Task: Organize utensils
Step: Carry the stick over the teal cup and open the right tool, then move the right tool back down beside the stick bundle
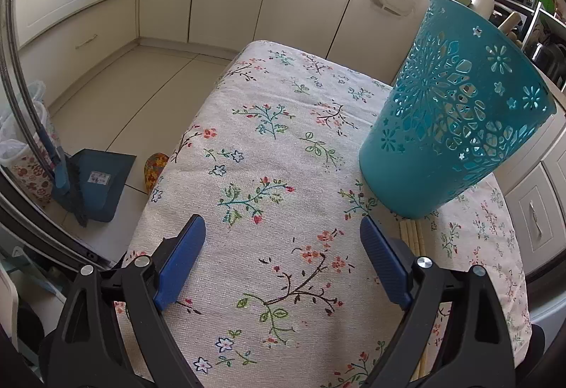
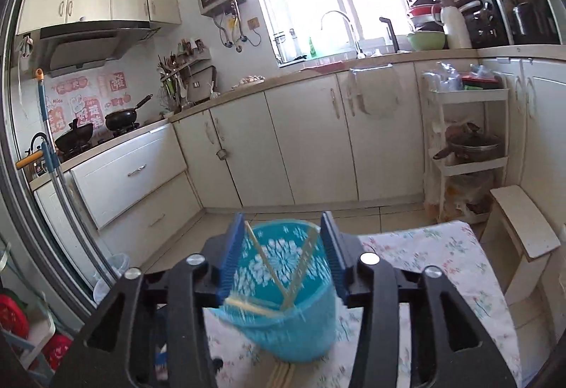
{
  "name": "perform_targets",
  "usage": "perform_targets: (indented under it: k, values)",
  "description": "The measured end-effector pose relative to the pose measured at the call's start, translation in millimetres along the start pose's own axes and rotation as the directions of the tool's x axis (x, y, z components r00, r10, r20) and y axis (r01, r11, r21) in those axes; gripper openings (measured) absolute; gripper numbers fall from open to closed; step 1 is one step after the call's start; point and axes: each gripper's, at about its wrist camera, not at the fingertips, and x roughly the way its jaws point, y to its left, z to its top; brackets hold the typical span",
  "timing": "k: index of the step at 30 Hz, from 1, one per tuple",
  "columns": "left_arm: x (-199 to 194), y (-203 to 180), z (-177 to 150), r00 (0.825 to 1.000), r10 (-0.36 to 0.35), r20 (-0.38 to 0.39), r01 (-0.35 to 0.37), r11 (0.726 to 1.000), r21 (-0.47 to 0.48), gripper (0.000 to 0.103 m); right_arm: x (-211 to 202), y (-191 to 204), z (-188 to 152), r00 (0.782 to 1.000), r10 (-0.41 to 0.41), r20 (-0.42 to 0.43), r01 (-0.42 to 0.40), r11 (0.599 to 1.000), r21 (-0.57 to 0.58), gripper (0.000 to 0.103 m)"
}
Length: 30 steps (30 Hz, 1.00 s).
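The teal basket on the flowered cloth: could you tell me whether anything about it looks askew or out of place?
Yes. In the left wrist view the teal basket leans clearly to one side rather than standing square on the tablecloth. In the right wrist view the chopsticks inside it lie crossed at different angles, not bundled. More chopsticks lie on the cloth by its base.

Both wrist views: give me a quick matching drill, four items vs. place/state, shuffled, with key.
Items
1. teal basket
2. loose chopsticks
3. left gripper
4. dustpan

Places/states
A. on the floor beside the table
B. open above bare tablecloth
C. upright on the table, chopsticks inside
D. flat on the cloth at the basket's foot

Pairs: 1-C, 2-D, 3-B, 4-A
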Motion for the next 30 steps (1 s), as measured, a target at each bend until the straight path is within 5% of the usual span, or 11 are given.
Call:
perform_targets:
  k: [7, 13, 27, 30]
  values:
    - [0.0, -1.4, -0.2, 1.0, 0.014, -0.002, -0.014, 1.0, 0.002, 0.085, -0.6, -38.0, -79.6, 0.971, -0.124, -0.202, 0.13, 0.991, 0.016, 0.058]
    - [-0.2, -1.5, 0.0, 1.0, 0.019, -0.003, -0.019, 1.0, 0.004, 0.086, 19.8, -62.7, -109.7, 0.94, -0.2, -0.275, 0.217, 0.976, 0.034, 0.058]
    - [0.4, -3.5, 0.3, 1.0, 0.02, -0.004, -0.02, 1.0, 0.007, 0.087, 38.1, -57.3, -133.8, 0.903, -0.198, -0.382, 0.215, 0.977, 0.001, 0.058]
    - [0.4, -3.7, 0.2, 1.0, 0.022, -0.005, -0.022, 1.0, 0.009, 0.087, 40.3, -47.5, -136.3, 0.899, -0.141, -0.415, 0.17, 0.985, 0.032, 0.055]
